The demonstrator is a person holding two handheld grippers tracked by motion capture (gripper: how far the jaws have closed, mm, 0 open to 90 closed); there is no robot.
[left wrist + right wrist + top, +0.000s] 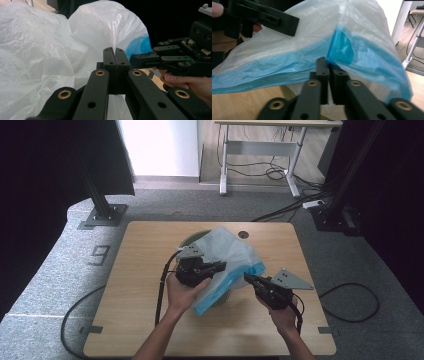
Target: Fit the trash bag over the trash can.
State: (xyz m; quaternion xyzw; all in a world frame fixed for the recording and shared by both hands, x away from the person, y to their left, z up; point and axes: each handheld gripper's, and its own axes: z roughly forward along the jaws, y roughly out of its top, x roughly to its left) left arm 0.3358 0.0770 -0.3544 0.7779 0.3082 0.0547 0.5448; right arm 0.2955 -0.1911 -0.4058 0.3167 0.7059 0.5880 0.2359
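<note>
A thin whitish plastic bag [227, 255] with a blue band along its rim lies bunched over a green bin [192, 239] at the middle of the wooden table [140, 270]. My left gripper [222, 266] comes in from the left and is shut on the bag. In the left gripper view its jaws [115, 53] pinch a fold of the white film [50, 50]. My right gripper [247, 277] reaches from the right and is shut on the blue band [362, 50]; in the right gripper view a fold of it runs into the closed tips [328, 62]. The bag hides most of the bin.
A round cable hole [243, 234] sits near the table's far edge. Black frame posts [102, 210] stand on the carpet at both far corners. A white-legged desk [260, 150] and loose cables [300, 205] lie beyond. Bare tabletop surrounds the bin.
</note>
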